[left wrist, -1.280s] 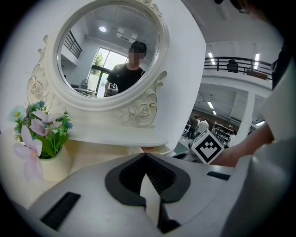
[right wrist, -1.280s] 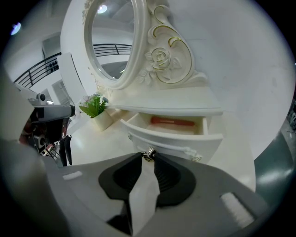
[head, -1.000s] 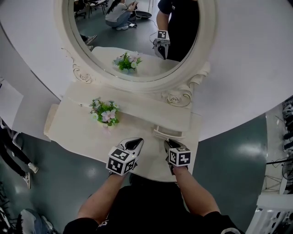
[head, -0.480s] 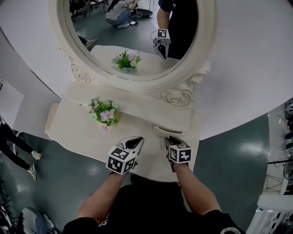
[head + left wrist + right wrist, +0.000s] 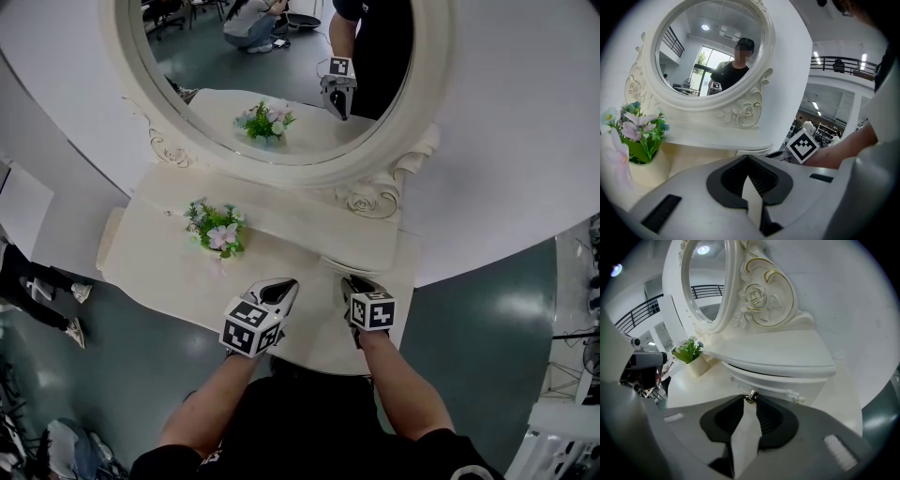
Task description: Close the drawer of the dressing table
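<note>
The drawer (image 5: 774, 384) sits tucked under the raised shelf at the right of the dressing table (image 5: 159, 258), its inside out of sight. A small pot (image 5: 697, 366) on the table holds pink and blue flowers (image 5: 688, 351). Only the right tool view shows me the drawer knob (image 5: 750, 396), which the right tool (image 5: 750, 400) appears to pinch between narrow jaws; in the head view that tool hides the knob. The left tool (image 5: 748, 156) is over the table's front edge, jaws together on nothing.
</note>
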Available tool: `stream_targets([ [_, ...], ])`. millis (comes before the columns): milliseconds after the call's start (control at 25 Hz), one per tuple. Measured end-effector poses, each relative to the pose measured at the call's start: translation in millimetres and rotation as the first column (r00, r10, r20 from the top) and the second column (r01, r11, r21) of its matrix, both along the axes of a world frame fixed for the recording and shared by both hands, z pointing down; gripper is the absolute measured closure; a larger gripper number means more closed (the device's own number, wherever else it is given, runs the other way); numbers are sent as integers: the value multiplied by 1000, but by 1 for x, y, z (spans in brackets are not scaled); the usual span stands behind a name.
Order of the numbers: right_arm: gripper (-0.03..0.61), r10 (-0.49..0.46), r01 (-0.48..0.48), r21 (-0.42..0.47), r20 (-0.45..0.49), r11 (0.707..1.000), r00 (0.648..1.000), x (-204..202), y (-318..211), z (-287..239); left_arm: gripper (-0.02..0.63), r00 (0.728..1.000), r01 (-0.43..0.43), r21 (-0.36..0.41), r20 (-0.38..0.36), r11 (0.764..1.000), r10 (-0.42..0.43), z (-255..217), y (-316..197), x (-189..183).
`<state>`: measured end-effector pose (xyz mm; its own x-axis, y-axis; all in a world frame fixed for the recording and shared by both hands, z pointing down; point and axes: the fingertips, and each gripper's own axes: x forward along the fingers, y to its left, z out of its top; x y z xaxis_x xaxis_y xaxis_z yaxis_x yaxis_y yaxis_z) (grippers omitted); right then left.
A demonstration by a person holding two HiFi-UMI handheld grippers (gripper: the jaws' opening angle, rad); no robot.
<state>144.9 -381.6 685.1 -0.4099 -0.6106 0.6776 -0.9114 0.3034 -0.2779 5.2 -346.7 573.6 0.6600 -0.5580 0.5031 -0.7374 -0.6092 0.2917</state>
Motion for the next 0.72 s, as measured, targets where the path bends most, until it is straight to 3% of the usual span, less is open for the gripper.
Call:
stream_targets([
  [720, 485, 25, -25, -2, -6, 1000, 1000, 5, -25, -1, 609, 1000, 1, -8, 3, 1000, -1, 1, -5, -9],
])
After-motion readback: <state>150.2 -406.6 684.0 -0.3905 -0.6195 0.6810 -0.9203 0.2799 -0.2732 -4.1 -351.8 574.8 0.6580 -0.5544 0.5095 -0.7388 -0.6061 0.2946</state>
